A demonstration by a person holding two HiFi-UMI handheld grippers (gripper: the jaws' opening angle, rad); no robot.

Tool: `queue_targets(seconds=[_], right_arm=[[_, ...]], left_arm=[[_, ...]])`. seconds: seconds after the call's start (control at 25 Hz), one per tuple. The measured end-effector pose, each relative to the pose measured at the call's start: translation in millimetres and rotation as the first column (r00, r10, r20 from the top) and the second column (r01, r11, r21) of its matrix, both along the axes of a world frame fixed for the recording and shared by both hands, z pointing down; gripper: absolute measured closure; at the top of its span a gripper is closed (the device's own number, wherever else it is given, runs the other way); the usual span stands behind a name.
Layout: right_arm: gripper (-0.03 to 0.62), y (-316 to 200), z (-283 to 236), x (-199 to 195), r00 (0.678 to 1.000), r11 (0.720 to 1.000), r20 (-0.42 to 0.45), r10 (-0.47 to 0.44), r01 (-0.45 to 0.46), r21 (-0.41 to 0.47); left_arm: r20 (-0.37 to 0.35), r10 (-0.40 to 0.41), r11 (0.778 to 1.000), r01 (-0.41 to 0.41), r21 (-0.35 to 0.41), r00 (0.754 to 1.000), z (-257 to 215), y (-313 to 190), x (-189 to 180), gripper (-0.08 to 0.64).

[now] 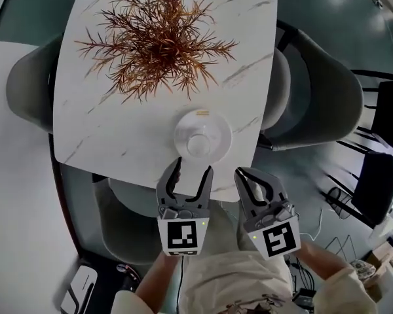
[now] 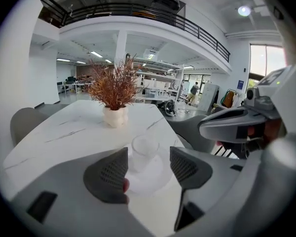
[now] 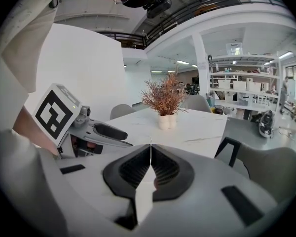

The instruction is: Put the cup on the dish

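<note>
Pale, grey-veined marble table [image 1: 111, 129] carries everything. The left hand-held gripper [image 1: 194, 167] hangs just short of the dish with its ribbed dark pads spread wide and nothing between them. The right hand-held gripper [image 1: 247, 174] is farther from the dish, pads pressed together and empty. The clear, smooth glass cup [image 1: 198, 142] stands upright on the round, pale glossy dish [image 1: 217, 124] — so the placing looks done. The next move likely calls for a straight retreat without nudging the cup. Beyond the dish spreads a spiky rust-brown dried plant [image 1: 158, 41].
</note>
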State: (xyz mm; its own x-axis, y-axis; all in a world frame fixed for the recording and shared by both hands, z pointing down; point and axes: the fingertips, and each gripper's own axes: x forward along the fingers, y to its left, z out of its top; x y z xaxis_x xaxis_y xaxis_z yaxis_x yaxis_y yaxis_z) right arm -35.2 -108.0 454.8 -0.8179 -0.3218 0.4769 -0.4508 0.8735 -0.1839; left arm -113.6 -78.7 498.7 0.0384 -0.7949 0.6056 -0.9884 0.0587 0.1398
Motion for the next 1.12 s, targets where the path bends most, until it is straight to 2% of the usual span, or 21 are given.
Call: queue_targets(seconds=[0.2,0.28,0.44,0.6,0.76,1.0,1.12], right_arm=[[0.588,9.9,-23.3,-1.1,1.0,1.0,0.019,-0.003,0.003,0.017],[0.588,14.0,-33.4,-2.1,1.0,1.0,0.023,-0.013,0.013,0.029],[0.588,20.6,-53.7,-3.9,0.999,0.998,0.036,-0.027,0.025,0.052],[0.588,25.4,-68.7,-1.2,0.998,0.998,0.048,-0.032,0.029,0.062],[0.588,32.4,-79.7,-1.0,0.998,0.995,0.037,-0.057,0.054,0.082],[0.588,42.7,-94.2,0.1,0.996,0.989,0.012,-0.093,0.09,0.116],[0.588,49.7,-104.0,5.7,0.996,0.99,0.02,-0.084,0.081,0.113]], left_arm=[[-0.089,-0.025,1.0,0.024,-0.018,0.996,-16.1,15.4,6.5,0.291],[-0.098,-0.044,0.999,0.043,-0.01,0.994,-26.0,20.1,7.9,0.37],[-0.11,-0.057,0.998,0.058,-0.001,0.992,-46.7,29.8,13.9,0.449],[-0.123,-0.071,0.997,0.073,0.006,0.99,-64.9,42.1,19.6,0.466],[-0.108,-0.11,0.993,0.113,0.026,0.988,-84.7,50.9,17.3,0.553],[-0.127,-0.114,0.992,0.12,0.043,0.985,-104.3,60.6,21.7,0.553],[-0.132,-0.112,0.991,0.12,0.055,0.985,-118.5,68.1,27.0,0.553]])
